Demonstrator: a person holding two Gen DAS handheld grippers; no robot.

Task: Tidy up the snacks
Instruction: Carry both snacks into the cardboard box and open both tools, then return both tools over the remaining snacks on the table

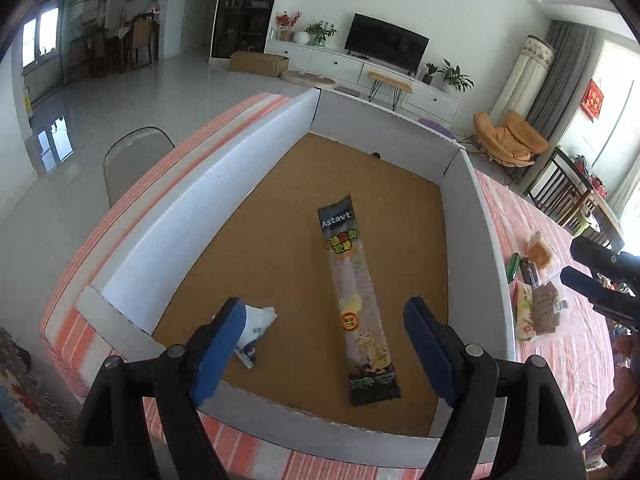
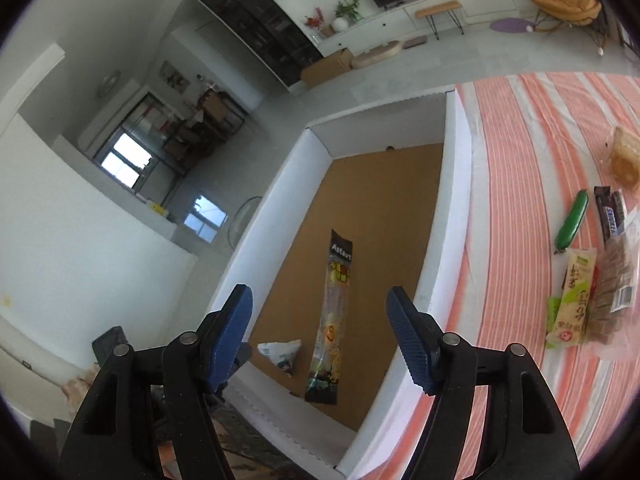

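Table w/ orange-and-white striped cloth [image 2: 520,128] carries everything. On it sits a large shallow white-walled cardboard box w/ brown cork-like floor [image 1: 276,208], top open, taking up most of the left wrist view.

Inside box: long narrow clear-and-black "Astavt" snack stick packet [image 1: 356,300] lies flat on the floor, roughly mid-box, running lengthwise. Small crumpled white-and-blue wrapper [image 1: 256,328] lies to its left, near the front wall, apart from the long packet.

Outside box, on the cloth to the right, a loose cluster of snacks: pale yellow-green flat packet w/ printed characters [image 2: 572,300], clear pack of brown wafer-type biscuits w/ barcode label [image 2: 616,280] touching/overlapping it, green sausage-shaped stick [image 2: 572,220], dark brown Snickers bar [image 2: 610,212], and clear-wrapped golden bread/pastry [image 2: 626,156] furthest back. All well apart from the box wall.

Left gripper [image 1: 324,324], black frame w/ blue pads, hovers over the front part of the box, jaws spread wide, nothing between them; the long packet shows in the gap, below.

Right gripper [image 2: 320,308], same build, hangs over the near end of the box, jaws likewise wide apart, holding nothing.
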